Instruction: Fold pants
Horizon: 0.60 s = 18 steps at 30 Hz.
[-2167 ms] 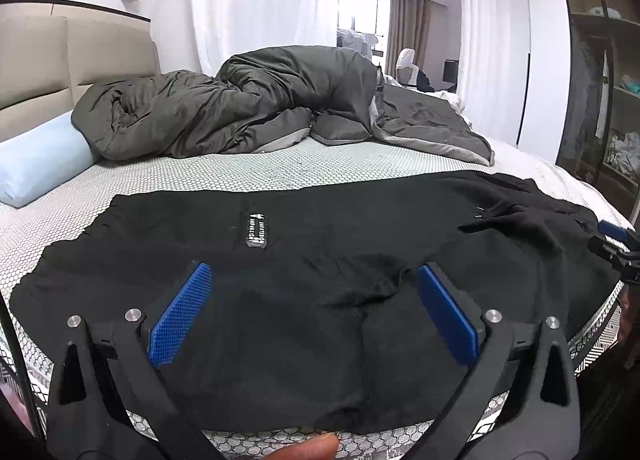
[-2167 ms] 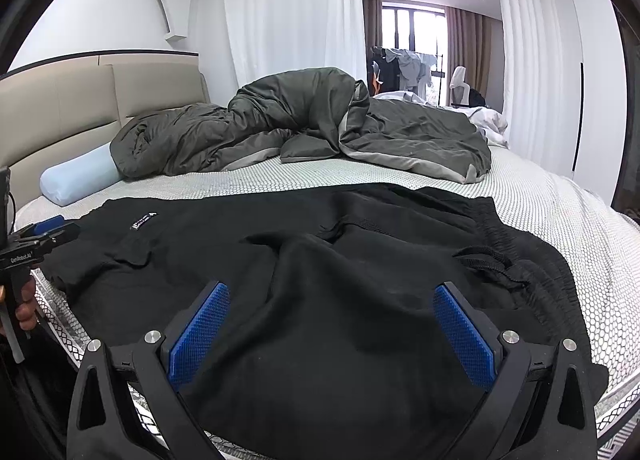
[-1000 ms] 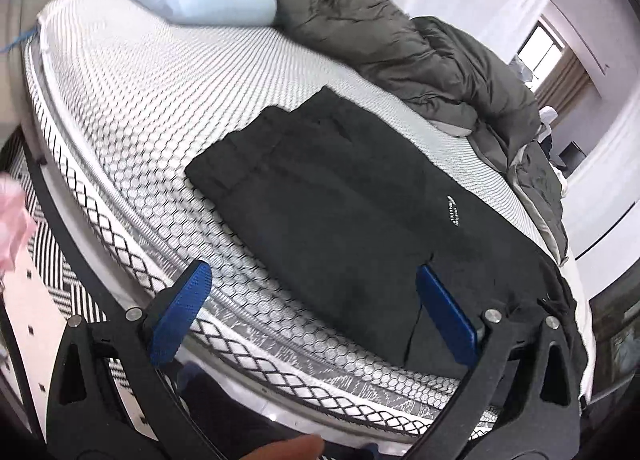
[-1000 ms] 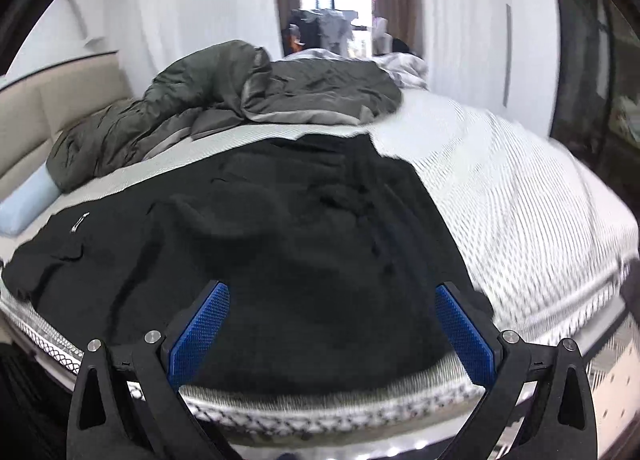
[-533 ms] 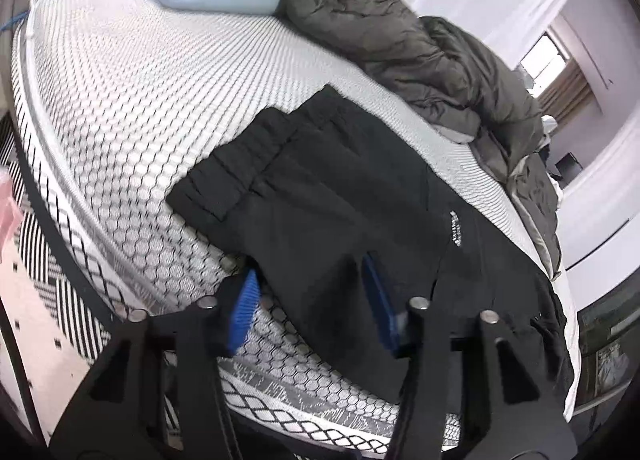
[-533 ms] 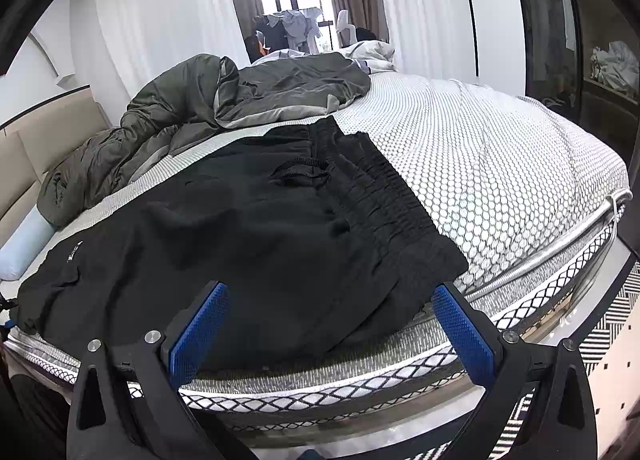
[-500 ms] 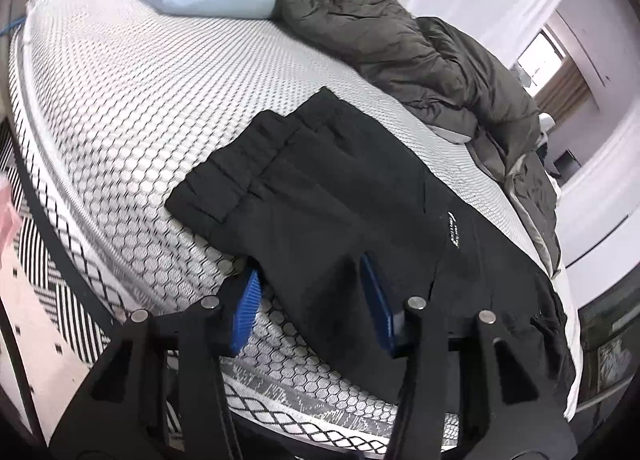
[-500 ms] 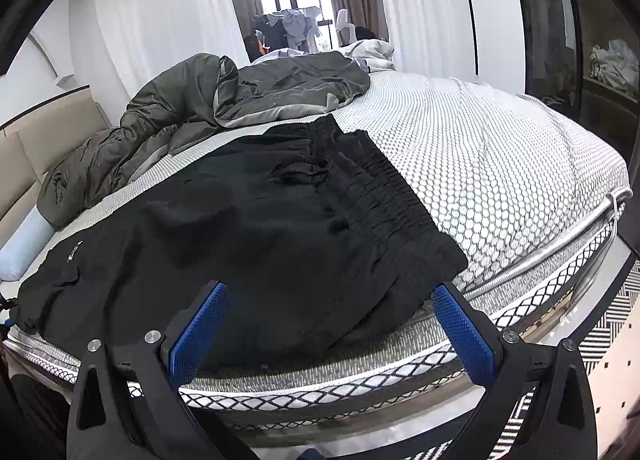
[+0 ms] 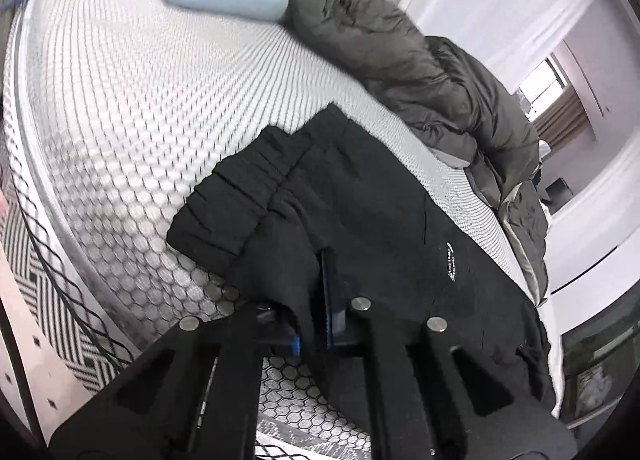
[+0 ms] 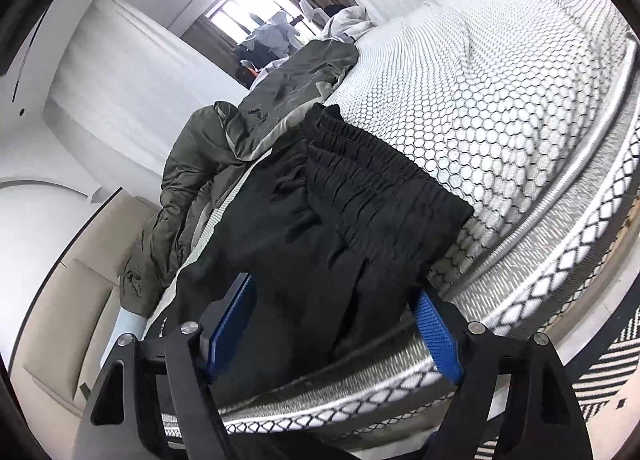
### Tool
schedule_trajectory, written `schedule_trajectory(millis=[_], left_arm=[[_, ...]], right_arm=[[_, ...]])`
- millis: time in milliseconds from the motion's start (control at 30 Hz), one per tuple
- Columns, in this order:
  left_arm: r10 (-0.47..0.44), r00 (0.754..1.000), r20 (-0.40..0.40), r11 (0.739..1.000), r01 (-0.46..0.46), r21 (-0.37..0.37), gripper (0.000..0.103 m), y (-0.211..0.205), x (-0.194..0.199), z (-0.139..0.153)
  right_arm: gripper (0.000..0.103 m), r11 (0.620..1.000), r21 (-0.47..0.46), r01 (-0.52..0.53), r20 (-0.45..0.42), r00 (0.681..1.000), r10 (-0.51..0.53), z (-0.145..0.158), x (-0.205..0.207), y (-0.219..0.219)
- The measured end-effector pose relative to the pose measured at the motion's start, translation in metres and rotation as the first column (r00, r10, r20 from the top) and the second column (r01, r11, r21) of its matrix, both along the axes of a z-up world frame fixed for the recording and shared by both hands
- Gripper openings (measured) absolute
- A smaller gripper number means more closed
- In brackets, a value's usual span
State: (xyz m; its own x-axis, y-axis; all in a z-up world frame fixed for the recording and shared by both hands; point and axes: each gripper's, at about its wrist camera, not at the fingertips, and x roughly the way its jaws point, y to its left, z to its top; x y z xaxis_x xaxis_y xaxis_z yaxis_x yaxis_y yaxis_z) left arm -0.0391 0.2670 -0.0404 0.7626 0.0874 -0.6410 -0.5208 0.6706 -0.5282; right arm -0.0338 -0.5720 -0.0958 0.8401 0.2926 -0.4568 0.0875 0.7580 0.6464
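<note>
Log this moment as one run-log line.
task: fold pants | left gripper: shut on pants near the cuffs, just closed | right gripper: open, closing around the waistband edge, pads not pressing | pants flat on bed

Both wrist views close over bed edge, sharing black pants (image 9: 360, 195), right view rolled.

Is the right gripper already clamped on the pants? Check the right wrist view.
No: the right gripper has its jaws spread around the waist end of the pants, pads not pressing the cloth.
</note>
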Motion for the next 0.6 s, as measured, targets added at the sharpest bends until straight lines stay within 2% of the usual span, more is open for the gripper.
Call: schedule_trajectory(millis=[33, 67, 100, 133, 167, 200, 300, 333, 367, 400, 467, 600], left_arm=[[0.001, 1.000, 0.000, 1.000, -0.001, 0.015, 0.003, 0.000, 0.000, 0.003], [0.001, 1.000, -0.002, 1.000, -0.001, 0.031, 0.003, 0.000, -0.001, 0.006], [0.001, 1.000, -0.004, 0.999, -0.001, 0.036, 0.003, 0.001, -0.004, 0.008], [-0.001, 1.000, -0.003, 0.999, 0.001, 0.039, 0.003, 0.001, -0.007, 0.010], [-0.002, 1.000, -0.002, 0.999, 0.002, 0.044, 0.002, 0.002, -0.011, 0.013], [-0.004, 1.000, -0.003, 0.999, 0.004, 0.050, 0.002, 0.003, -0.015, 0.014], [-0.010, 0.998, -0.066, 0.999, 0.013, 0.042, 0.003, 0.010, -0.019, 0.001], [-0.011, 0.996, -0.083, 1.000, 0.012, 0.008, 0.003, 0.014, -0.020, -0.007], [-0.012, 0.997, -0.073, 0.999, 0.009, -0.042, 0.003, 0.020, -0.022, -0.013], [-0.008, 0.998, -0.055, 0.998, 0.005, -0.057, 0.002, 0.022, -0.025, -0.013], [-0.006, 0.999, -0.042, 1.000, 0.005, -0.030, 0.002, 0.019, -0.026, -0.005], [-0.020, 1.000, -0.008, 1.000, 0.020, 0.013, 0.002, 0.012, -0.028, 0.016]], right_arm=[[0.065, 1.000, -0.005, -0.004, -0.003, 1.000, 0.004, 0.000, 0.004, 0.000], [0.047, 1.000, -0.012, -0.001, -0.009, 1.000, 0.001, 0.000, 0.009, 0.002], [0.035, 1.000, -0.009, 0.006, -0.016, 1.000, -0.006, 0.000, 0.010, 0.001], [0.027, 1.000, 0.004, 0.007, -0.022, 1.000, -0.007, 0.001, 0.013, 0.000], [0.015, 1.000, 0.012, -0.005, -0.024, 1.000, 0.005, 0.003, 0.014, 0.001], [0.011, 1.000, -0.002, -0.009, -0.023, 1.000, 0.009, 0.006, 0.012, 0.003], [0.009, 0.996, -0.087, -0.006, -0.018, 1.000, 0.005, 0.016, -0.001, 0.007], [0.009, 0.997, -0.082, -0.001, -0.037, 0.999, -0.002, 0.013, -0.004, 0.005], [0.009, 0.998, -0.069, 0.002, -0.055, 0.998, -0.006, 0.008, -0.004, 0.001], [0.009, 0.999, -0.045, 0.003, -0.081, 0.997, -0.007, 0.000, -0.001, -0.004], [0.009, 1.000, 0.008, 0.015, -0.089, 0.996, -0.015, -0.006, -0.001, -0.007], [0.009, 0.998, -0.050, 0.027, -0.030, 0.999, -0.029, 0.017, -0.007, 0.002]])
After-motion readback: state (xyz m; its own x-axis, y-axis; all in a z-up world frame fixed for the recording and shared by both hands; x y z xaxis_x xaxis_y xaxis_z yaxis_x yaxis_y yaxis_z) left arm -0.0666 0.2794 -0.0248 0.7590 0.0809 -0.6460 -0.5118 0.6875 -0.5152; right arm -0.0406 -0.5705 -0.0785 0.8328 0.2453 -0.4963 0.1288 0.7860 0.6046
